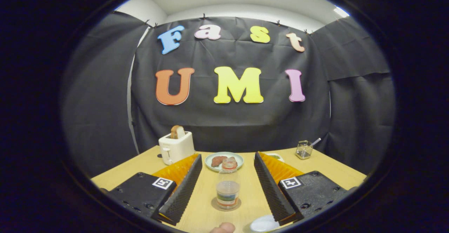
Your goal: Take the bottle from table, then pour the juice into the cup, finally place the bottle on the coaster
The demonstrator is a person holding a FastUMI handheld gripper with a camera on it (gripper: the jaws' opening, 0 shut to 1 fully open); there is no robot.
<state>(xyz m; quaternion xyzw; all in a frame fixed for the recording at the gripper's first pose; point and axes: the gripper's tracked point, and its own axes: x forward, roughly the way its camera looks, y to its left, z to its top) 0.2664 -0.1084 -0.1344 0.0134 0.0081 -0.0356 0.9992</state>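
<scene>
bottle (228, 185) upright between open gripper (228, 171)

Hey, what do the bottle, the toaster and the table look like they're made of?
The bottle, standing on a coaster between the fingers of the open hand-held gripper, looks like clear plastic: you can see through it, though glass isn't ruled out. The toaster looks like glossy cream plastic or painted metal. The table seems light wood or laminate, matte, with faint grain.
</scene>
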